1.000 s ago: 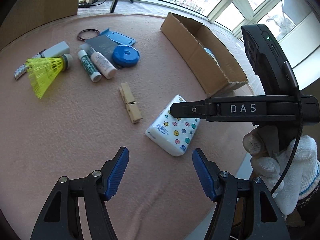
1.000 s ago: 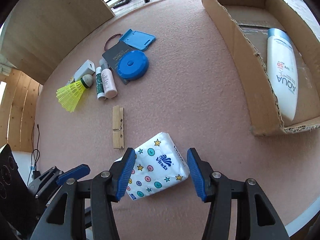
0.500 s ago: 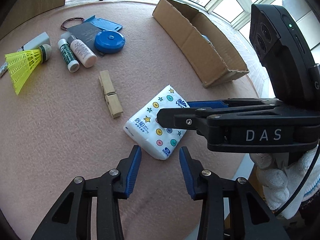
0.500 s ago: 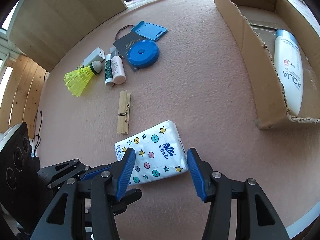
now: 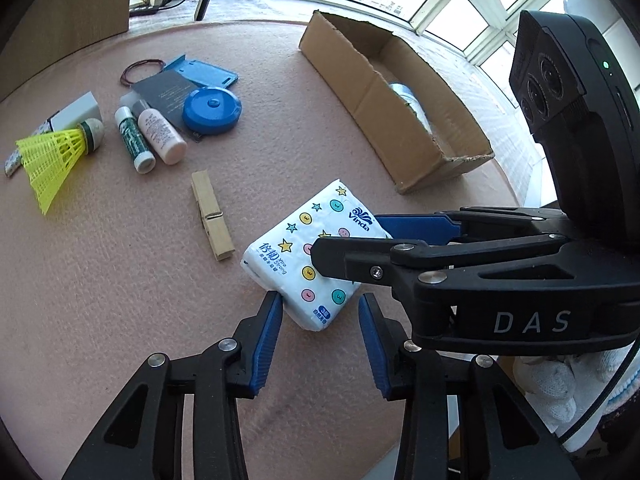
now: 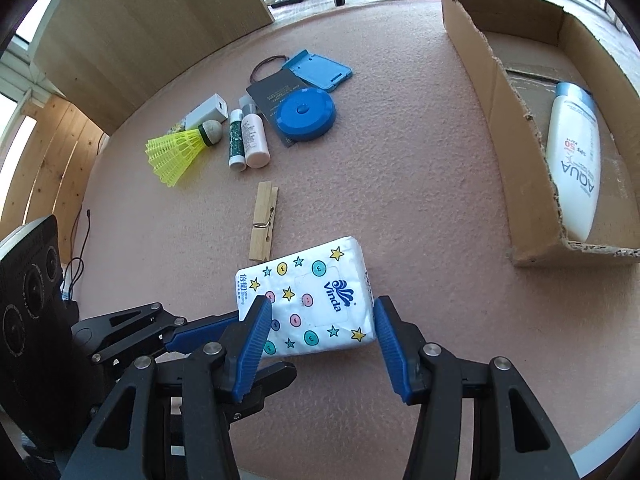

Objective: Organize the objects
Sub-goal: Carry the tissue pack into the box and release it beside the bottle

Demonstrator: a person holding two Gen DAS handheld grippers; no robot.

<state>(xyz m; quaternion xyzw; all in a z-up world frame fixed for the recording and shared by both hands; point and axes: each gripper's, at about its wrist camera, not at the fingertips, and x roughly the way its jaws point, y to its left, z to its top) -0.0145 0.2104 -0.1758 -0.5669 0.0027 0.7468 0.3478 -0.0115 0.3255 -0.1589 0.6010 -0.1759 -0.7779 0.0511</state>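
The tissue pack [image 6: 308,304] lies on the pink desk [image 6: 400,184], near the cardboard box [image 6: 500,120]. The right gripper [image 6: 318,340] straddles it, fingers released; the left gripper [image 5: 320,332] is also released at its corner. Close squarely on the long sides, because the soft pack can slip. Bright windows stand behind.

Glossy plastic-wrapped tissue pack [image 6: 316,304] on rough matt pink felt [image 6: 400,184].
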